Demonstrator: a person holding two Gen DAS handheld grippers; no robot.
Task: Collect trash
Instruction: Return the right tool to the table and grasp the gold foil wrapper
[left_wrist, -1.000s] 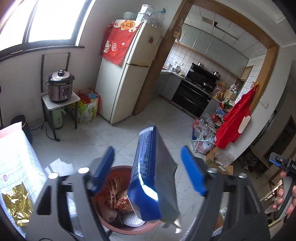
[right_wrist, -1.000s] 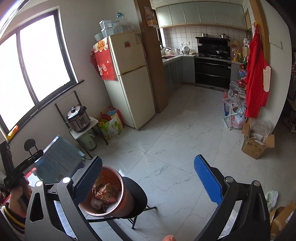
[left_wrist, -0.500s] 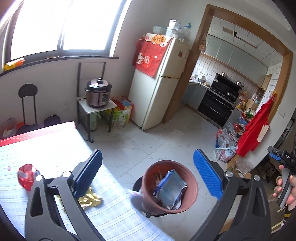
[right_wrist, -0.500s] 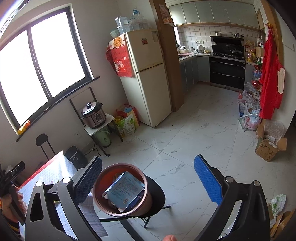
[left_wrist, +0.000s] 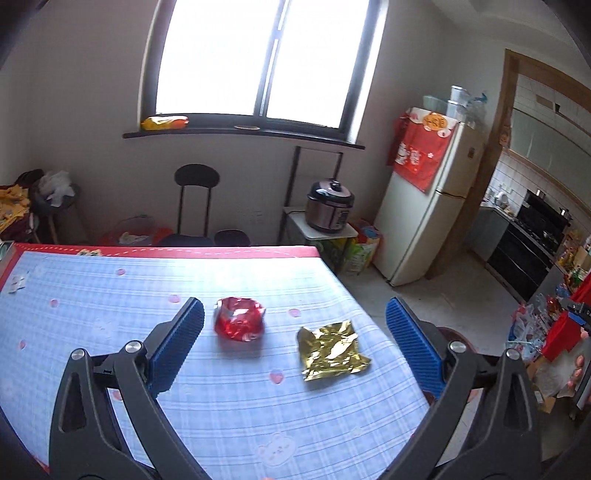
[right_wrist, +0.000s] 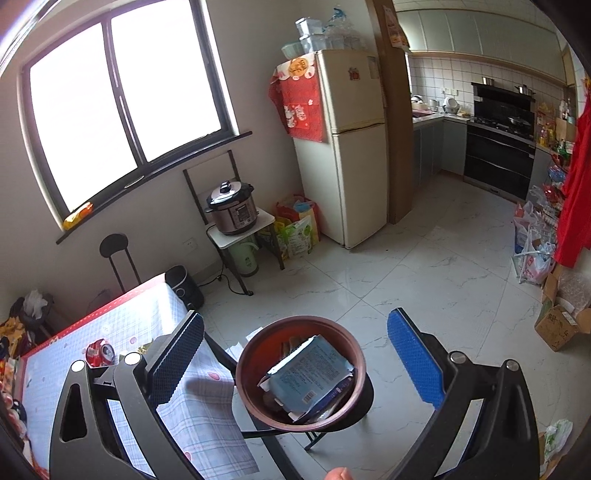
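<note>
A crushed red can (left_wrist: 239, 318) and a crumpled gold wrapper (left_wrist: 331, 350) lie on the blue checked tablecloth (left_wrist: 110, 295). My left gripper (left_wrist: 295, 347) is open and empty above them, the can near its left finger. In the right wrist view, a brown bin (right_wrist: 301, 373) on a black stool holds a blue packet (right_wrist: 312, 371) and other trash. My right gripper (right_wrist: 295, 363) is open and empty, straddling the bin from above. The red can (right_wrist: 100, 352) also shows at the left there.
A black chair (left_wrist: 195, 199) stands behind the table under the window. A pressure cooker (left_wrist: 330, 205) sits on a small stand beside a white fridge (left_wrist: 424, 206). Bags and a cardboard box (right_wrist: 557, 325) line the floor at right.
My left gripper let the blue packet drop into the bin, then swung left over the table to the can and wrapper. My right gripper has shifted so the bin sits between its fingers.
</note>
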